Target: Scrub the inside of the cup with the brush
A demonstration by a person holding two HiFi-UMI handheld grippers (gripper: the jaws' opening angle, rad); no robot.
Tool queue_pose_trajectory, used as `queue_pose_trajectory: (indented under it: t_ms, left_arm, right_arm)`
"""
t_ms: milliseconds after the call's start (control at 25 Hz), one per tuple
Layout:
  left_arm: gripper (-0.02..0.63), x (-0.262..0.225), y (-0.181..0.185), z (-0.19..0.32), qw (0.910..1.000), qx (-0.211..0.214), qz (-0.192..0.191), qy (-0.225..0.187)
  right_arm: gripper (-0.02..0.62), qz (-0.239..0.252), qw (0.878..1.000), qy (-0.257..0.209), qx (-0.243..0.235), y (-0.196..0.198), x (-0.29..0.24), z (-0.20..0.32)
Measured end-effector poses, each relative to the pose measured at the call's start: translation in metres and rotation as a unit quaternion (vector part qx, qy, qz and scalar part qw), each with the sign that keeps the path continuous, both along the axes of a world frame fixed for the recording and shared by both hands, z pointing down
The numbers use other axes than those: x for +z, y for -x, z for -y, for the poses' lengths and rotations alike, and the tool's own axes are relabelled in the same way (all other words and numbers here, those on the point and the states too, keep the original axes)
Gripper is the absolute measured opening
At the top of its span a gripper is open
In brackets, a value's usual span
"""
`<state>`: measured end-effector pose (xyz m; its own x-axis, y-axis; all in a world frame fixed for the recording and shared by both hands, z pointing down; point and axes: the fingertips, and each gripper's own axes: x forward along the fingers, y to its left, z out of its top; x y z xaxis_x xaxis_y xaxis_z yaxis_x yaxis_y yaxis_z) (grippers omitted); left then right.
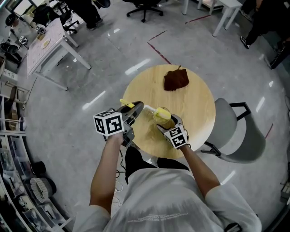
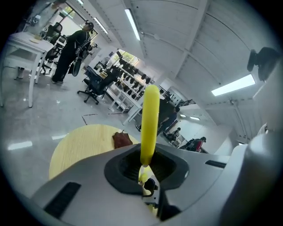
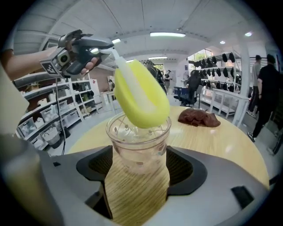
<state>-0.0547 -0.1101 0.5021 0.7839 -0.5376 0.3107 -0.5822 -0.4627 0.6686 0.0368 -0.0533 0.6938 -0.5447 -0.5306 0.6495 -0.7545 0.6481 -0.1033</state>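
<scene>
Round table (image 1: 199,106) | right claw (image 3: 139,170) pinching cup (image 3: 139,143) | left claw (image 2: 148,171) pinching brush (image 2: 149,119), head at cup rim

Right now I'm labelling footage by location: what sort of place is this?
Probably a lab or open workshop-office: storage shelves stand at one side, and wheeled office chairs and white desks stand on a polished grey floor.

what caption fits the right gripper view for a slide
Right claw grips a clear glass cup on the wooden table, a yellow sponge brush poised in its mouth.
</scene>
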Motion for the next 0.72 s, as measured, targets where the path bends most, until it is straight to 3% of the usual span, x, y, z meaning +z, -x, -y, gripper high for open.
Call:
queue_pose_trajectory:
  t_ms: [120,240,400,600,720]
  left_arm:
    - [0.046,0.010,-0.001,-0.005,0.9996,0.003,0.026,-0.003]
    - [0.046,0.019,-0.008,-0.011,0.9974,0.020,0.067,-0.015]
    - [0.046,0.027,-0.022,-0.015,0.9910,0.045,0.118,-0.046]
    - [0.045,0.036,-0.048,-0.027,0.9701,0.103,0.197,-0.098]
    - [0.046,0.043,-0.062,-0.035,0.9612,0.131,0.213,-0.117]
  right_arm:
    - [0.402,-0.010,1.000,0.018,0.005,0.001,0.002,-0.016]
    - [0.402,0.000,0.999,0.037,-0.023,-0.001,-0.001,-0.029]
    - [0.402,-0.016,0.998,0.026,-0.064,-0.014,-0.002,-0.018]
    - [0.402,-0.017,0.987,0.021,-0.161,-0.001,0.000,-0.007]
    - [0.402,-0.029,0.979,0.018,-0.200,0.009,0.001,-0.006]
